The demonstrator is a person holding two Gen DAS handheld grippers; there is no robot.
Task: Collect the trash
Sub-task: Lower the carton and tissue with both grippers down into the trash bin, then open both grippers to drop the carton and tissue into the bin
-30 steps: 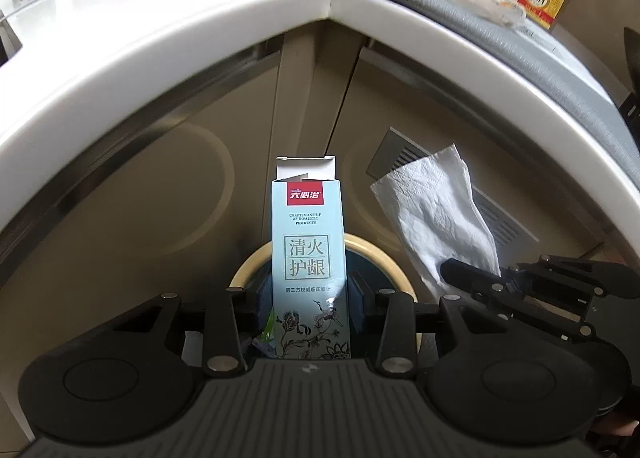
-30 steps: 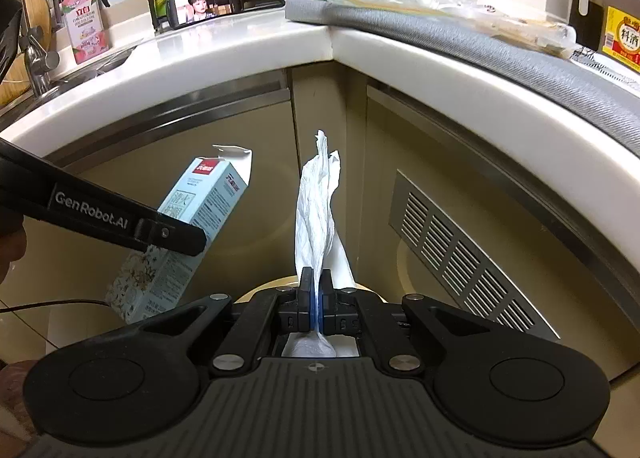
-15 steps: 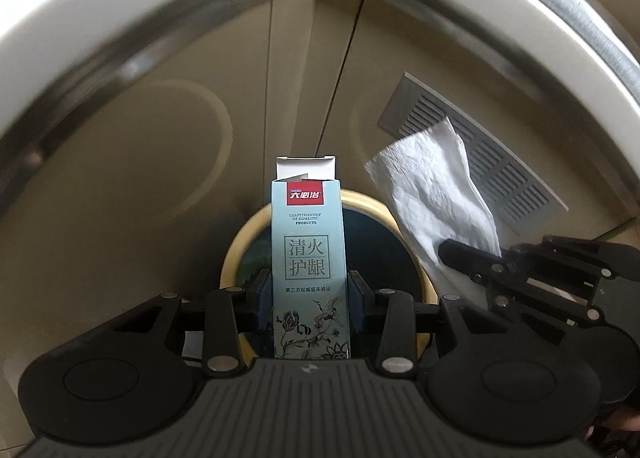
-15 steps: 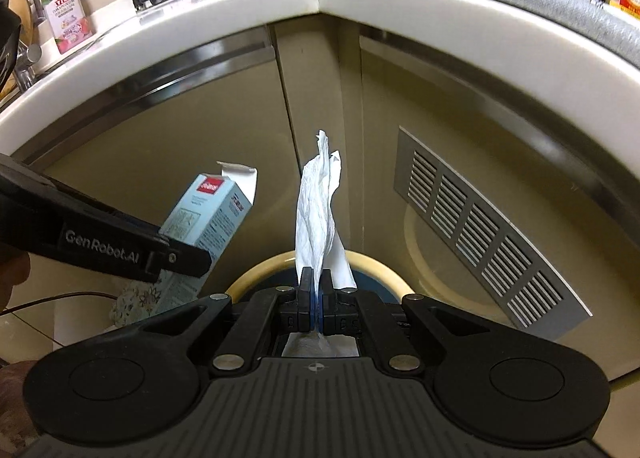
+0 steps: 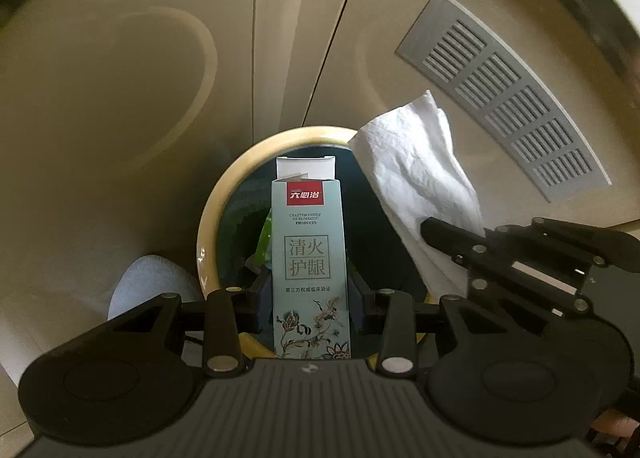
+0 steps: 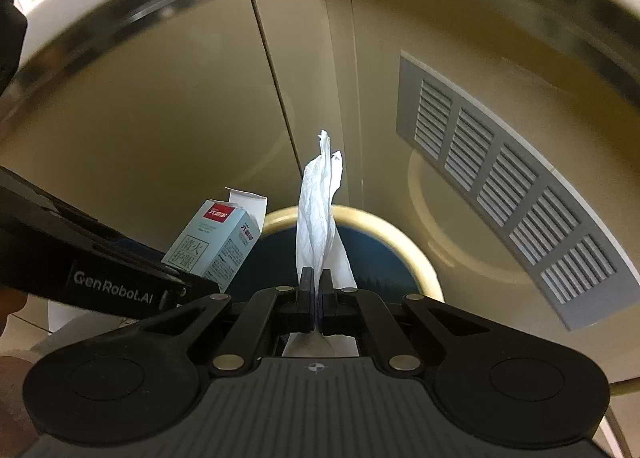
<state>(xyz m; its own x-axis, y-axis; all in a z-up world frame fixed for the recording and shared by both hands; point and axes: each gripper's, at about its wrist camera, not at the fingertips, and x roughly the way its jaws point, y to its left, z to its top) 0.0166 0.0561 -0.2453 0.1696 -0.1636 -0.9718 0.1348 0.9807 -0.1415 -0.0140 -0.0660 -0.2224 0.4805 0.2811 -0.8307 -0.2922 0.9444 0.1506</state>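
Left wrist view: the left gripper (image 5: pixel 307 300) holds a pale blue carton (image 5: pixel 308 258) between its pads, jaws narrowed onto its flat sides. The carton's long axis runs toward twelve o'clock, its open white flap uppermost, and it hangs directly over the mouth of the round bin (image 5: pixel 224 193), whose cream rim circles a dark interior with a scrap of green inside. The carton is stiff printed card, smooth and box-shaped. At three o'clock the right gripper (image 5: pixel 434 227) reaches in with a crumpled white tissue (image 5: pixel 420 173), soft and embossed, over the bin's rim at about two o'clock.

Right wrist view: the right gripper (image 6: pixel 316 290) is pinched fully closed on the tissue (image 6: pixel 318 213), which stands twisted toward twelve o'clock. The bin (image 6: pixel 416 254) lies just beyond the fingertips, so both items seem placed for dropping. The carton (image 6: pixel 218 242) leans at ten o'clock, held by the left gripper (image 6: pixel 192 284), which looks slightly nearer the bin's centre.
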